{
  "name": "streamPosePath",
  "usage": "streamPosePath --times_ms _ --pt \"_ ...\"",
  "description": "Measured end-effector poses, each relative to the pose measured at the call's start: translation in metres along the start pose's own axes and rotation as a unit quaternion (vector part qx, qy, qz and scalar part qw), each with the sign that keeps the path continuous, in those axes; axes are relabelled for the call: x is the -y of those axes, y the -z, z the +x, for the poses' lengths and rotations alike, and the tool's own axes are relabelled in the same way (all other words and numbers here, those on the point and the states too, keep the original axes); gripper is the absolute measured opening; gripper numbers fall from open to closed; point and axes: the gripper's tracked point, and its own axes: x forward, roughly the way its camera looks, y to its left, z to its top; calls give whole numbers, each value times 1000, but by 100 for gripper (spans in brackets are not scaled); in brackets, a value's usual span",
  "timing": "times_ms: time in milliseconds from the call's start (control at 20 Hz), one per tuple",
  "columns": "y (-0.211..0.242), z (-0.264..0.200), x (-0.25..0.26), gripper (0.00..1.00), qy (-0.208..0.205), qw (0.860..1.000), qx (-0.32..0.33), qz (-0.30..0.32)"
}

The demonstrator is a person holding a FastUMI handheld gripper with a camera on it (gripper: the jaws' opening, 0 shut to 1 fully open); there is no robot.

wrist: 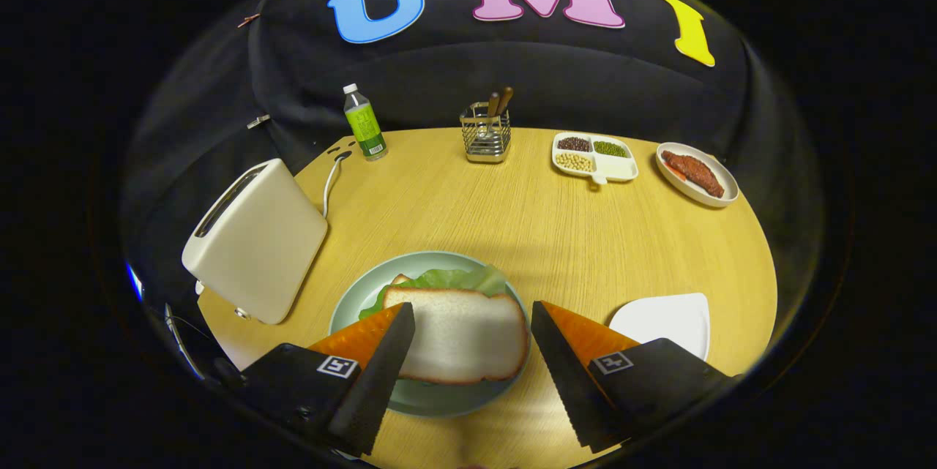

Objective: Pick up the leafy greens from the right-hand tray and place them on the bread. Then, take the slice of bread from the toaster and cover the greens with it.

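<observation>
A slice of bread (463,334) lies on top of leafy greens (457,279) on a pale green plate (351,301), with the greens poking out along its far edge. My gripper (474,312) hangs just above the plate, open, the bread lying between and below its two fingers, neither one pressing on it. A white toaster (256,238) stands to the left of the plate. A white square tray (670,319) sits to the right of the plate, beyond the right finger.
At the table's far side stand a green-labelled bottle (364,124), a wire utensil holder (486,134), a divided dish of beans (594,156) and an oval plate with a piece of meat (696,173). The toaster's cord (331,180) runs to the table's back left.
</observation>
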Motion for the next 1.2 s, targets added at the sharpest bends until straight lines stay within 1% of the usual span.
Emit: streamPosePath --times_ms 150,300,400,500,750,850,950,1050,1200 --pt "-26 -24 8 99 7 999 40 -29" --pt "-60 -56 23 99 17 994 93 -49" --pt "-79 -78 37 99 30 990 126 -54" --pt "-88 -96 55 99 51 988 137 -57" --pt "-112 -152 81 99 93 979 180 -27" --pt "-117 -171 84 99 100 976 191 -25" --pt "-123 -187 90 99 120 971 203 -29" --pt "-129 -200 90 99 136 967 214 -16" --pt "-141 -217 78 99 145 961 233 17"
